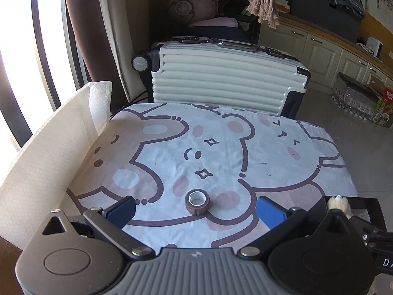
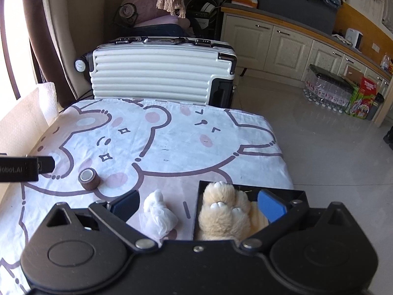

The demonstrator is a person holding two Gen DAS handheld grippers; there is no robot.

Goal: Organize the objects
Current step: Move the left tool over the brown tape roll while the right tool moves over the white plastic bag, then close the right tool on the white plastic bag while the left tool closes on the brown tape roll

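Between the spread left claw (image 1: 195,211) stands brown tape (image 1: 197,201); right claw (image 2: 199,206), also apart, straddles tissue (image 2: 159,212).

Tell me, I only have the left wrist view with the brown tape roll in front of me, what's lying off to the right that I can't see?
Observer: A crumpled white tissue lies on the bear-print cloth, right of the brown tape roll.
Operator: I see a bit of fur at my right edge. What is it?
Observer: A cream plush paw, sitting inside a black box.
Operator: Is the right gripper holding anything?
Observer: No. The right gripper has its jaws spread and empty, one near the tissue, the other over the box.
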